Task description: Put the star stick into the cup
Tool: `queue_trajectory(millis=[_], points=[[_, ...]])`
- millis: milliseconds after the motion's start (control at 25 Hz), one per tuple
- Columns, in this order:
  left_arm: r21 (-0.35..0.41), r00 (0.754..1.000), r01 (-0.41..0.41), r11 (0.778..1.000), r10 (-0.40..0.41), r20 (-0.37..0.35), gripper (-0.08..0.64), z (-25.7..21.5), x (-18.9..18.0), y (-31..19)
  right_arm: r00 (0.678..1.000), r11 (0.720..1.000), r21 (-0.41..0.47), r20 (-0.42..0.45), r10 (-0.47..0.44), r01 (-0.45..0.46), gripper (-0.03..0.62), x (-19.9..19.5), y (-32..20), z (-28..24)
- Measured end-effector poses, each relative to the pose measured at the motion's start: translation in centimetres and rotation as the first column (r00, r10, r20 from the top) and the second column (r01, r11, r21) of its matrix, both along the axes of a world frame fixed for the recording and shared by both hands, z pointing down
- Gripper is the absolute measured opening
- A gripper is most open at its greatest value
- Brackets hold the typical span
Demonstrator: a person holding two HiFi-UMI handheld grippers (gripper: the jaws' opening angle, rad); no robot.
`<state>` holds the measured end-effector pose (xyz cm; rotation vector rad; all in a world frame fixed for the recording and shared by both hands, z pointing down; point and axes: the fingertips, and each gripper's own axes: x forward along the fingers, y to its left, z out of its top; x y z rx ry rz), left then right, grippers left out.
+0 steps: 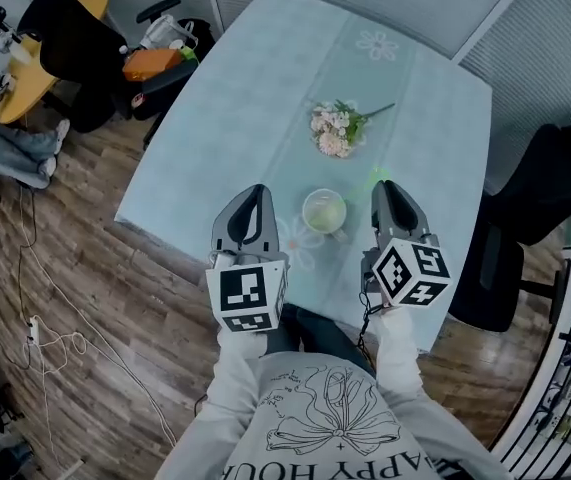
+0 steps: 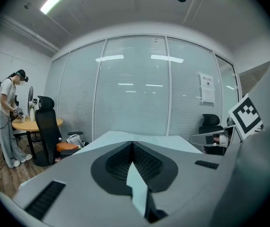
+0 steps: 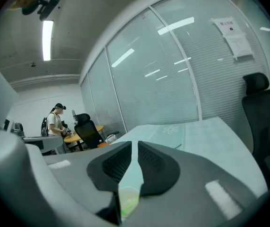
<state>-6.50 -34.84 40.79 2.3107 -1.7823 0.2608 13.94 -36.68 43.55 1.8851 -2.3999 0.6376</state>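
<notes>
A small pale cup (image 1: pixel 324 211) stands on the light blue tablecloth (image 1: pixel 255 98) near the front edge, between my two grippers. Its inside looks yellow-green. In the right gripper view the cup (image 3: pixel 129 200) shows low between the jaws with a thin green streak in it; I cannot tell whether that is the star stick. A faint green glow (image 1: pixel 378 177) lies by the right gripper's tip. My left gripper (image 1: pixel 256 190) (image 2: pixel 132 143) hovers left of the cup, tips touching, nothing in them. My right gripper (image 1: pixel 387 185) (image 3: pixel 135 143) hovers right of it, a narrow gap between its pads, empty.
A small bunch of flowers (image 1: pixel 337 128) lies on the cloth beyond the cup. A black office chair (image 1: pixel 535 198) stands by the table's right edge. Further chairs and a round wooden table (image 1: pixel 25 63) sit at far left, where a person (image 2: pixel 7 117) stands.
</notes>
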Motion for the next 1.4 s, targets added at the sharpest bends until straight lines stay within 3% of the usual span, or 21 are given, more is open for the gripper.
queue_trajectory(millis=[80, 360, 520, 960, 1400], points=[[0.032, 1.0, -0.002, 0.999, 0.002, -0.005, 0.003, -1.7, 0.1, 0.2, 0.999, 0.998, 0.064, -0.034, 0.003, -0.001, 0.024, -0.2, 0.4, -2.6], [0.131, 1.0, -0.003, 0.991, 0.005, -0.013, 0.003, -6.7, 0.3, 1.2, 0.995, 0.978, 0.208, -0.104, 0.008, 0.014, 0.011, -0.9, 2.2, -9.1], [0.169, 1.0, -0.002, 0.986, 0.005, -0.015, 0.003, -8.7, 0.3, 1.8, 0.994, 0.967, 0.255, -0.103, 0.027, 0.001, 0.011, -0.7, 3.1, -11.2], [0.236, 1.0, -0.01, 0.972, 0.014, -0.016, 0.003, -11.8, 0.9, 3.3, 0.991, 0.94, 0.341, -0.112, 0.07, -0.028, 0.011, 0.3, 5.2, -14.5], [0.263, 1.0, -0.022, 0.965, 0.025, -0.009, 0.003, -13.1, 1.5, 4.2, 0.993, 0.936, 0.352, -0.1, 0.062, -0.024, 0.011, 0.4, 6.1, -15.2]])
